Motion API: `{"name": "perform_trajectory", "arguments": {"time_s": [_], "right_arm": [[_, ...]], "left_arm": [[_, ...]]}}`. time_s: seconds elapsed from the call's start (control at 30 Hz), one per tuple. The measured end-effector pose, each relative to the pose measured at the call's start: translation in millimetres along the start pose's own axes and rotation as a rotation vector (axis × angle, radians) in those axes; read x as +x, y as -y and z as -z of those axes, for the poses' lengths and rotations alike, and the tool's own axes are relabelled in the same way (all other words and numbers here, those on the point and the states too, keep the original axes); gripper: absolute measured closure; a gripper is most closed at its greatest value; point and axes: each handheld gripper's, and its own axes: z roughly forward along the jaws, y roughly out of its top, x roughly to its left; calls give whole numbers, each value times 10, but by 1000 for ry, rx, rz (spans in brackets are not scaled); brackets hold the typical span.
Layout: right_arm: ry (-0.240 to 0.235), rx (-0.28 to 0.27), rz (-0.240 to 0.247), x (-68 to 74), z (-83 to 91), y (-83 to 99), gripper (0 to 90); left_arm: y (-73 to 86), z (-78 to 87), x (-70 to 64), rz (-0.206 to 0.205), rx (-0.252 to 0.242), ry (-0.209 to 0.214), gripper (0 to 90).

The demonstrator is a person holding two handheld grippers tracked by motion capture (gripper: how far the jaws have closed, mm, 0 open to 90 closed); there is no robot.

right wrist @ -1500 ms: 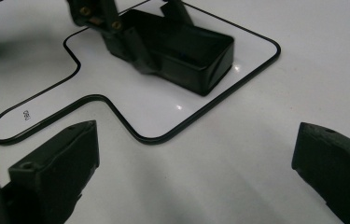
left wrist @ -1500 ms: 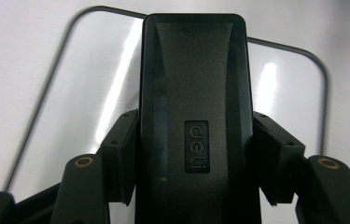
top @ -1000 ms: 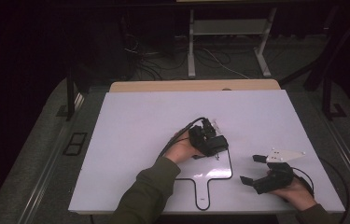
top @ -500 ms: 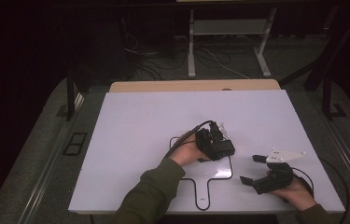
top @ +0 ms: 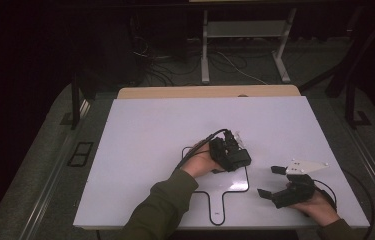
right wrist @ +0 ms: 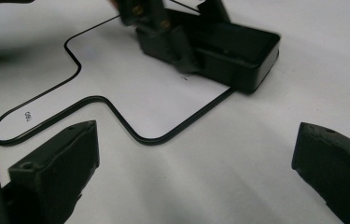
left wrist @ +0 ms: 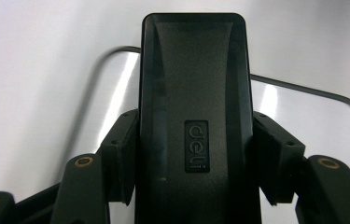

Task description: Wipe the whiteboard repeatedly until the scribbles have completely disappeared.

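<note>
- The left claw (top: 236,148) is squeezing a black box (left wrist: 192,116), with one jaw on each long side.
- The box is sitting low over the right edge of a thin black outline (top: 247,176) drawn on the white counter (top: 145,130). I cannot tell if it is touching the counter.
- The box's long side is pointing straight away from the left claw, toward the far right of the counter.
- The right claw (top: 274,181) is wide open and holding nothing. It is resting near the right corner of the counter, just right of the outline.
- The left hand (top: 201,162) is much nearer to the box, so I think it is doing the work. The right claw is waiting close by, with the box up and to its left.
- The box looks like hard plastic with a bumpy, dull skin, round corners and a small raised logo (left wrist: 196,145).
- The counter is smooth and a bit shiny.
- The outline has the shape of a paddle with a short handle (top: 217,206).
</note>
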Motion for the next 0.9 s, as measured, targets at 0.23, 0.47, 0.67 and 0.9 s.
{"name": "perform_trajectory", "arguments": {"time_s": [0.23, 0.47, 0.67, 0.9], "right_arm": [[-1, 4, 3, 9, -13, -4, 0], [0, 4, 0, 3, -4, -2, 0], [0, -2, 0, -4, 6, 0, 0], [1, -1, -1, -1, 2, 0, 0]], "left_arm": [[12, 6, -37, -11, 1, 11, 389], [-33, -29, 238, 49, 3, -30, 389], [-15, -27, 323, 88, -5, -42, 390], [-27, -17, 55, -5, 0, -11, 389]]}}
